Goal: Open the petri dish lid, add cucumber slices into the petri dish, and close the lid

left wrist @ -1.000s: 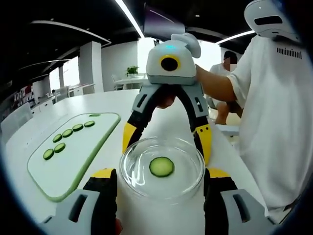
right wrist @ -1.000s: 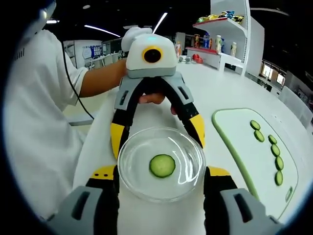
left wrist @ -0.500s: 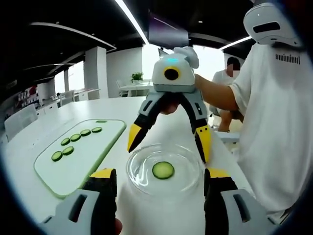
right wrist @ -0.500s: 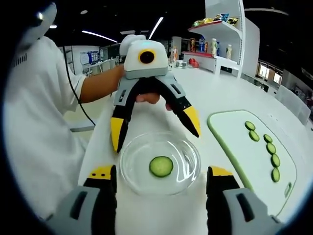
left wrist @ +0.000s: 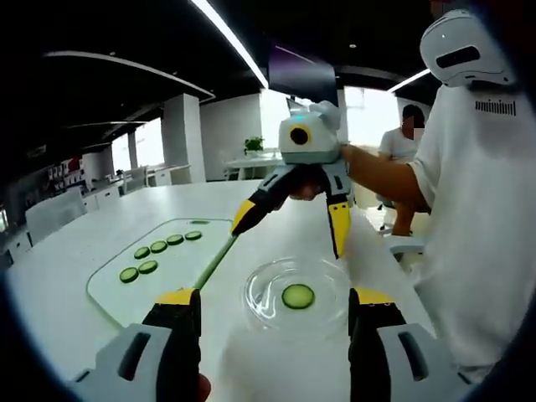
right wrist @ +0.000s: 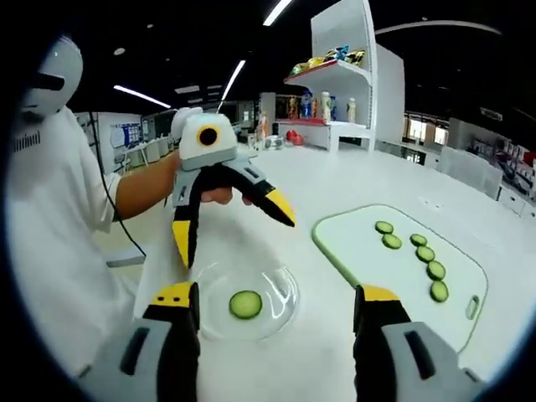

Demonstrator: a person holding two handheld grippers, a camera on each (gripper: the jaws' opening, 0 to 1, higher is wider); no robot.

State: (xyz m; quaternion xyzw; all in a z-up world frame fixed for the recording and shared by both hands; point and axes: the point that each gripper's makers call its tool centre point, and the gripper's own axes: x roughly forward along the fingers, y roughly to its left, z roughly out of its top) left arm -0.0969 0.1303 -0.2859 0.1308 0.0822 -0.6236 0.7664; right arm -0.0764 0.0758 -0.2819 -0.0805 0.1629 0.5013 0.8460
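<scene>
Dish between two spread tools

Petri dish point(left wrist: 296, 298) sits on the white tabletop point(left wrist: 75, 251) near its edge, one cucumber slice point(left wrist: 298, 296) inside. Left tool point(left wrist: 274, 322) and right tool point(right wrist: 274, 322) gape wide, holding nothing. Beyond, cutting board point(left wrist: 172, 268) carries more slices point(right wrist: 416, 251).

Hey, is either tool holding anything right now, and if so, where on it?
Nothing is held. The left tool and the right tool are both open, lifted above the petri dish, which sits on the table with one cucumber slice inside.
</scene>
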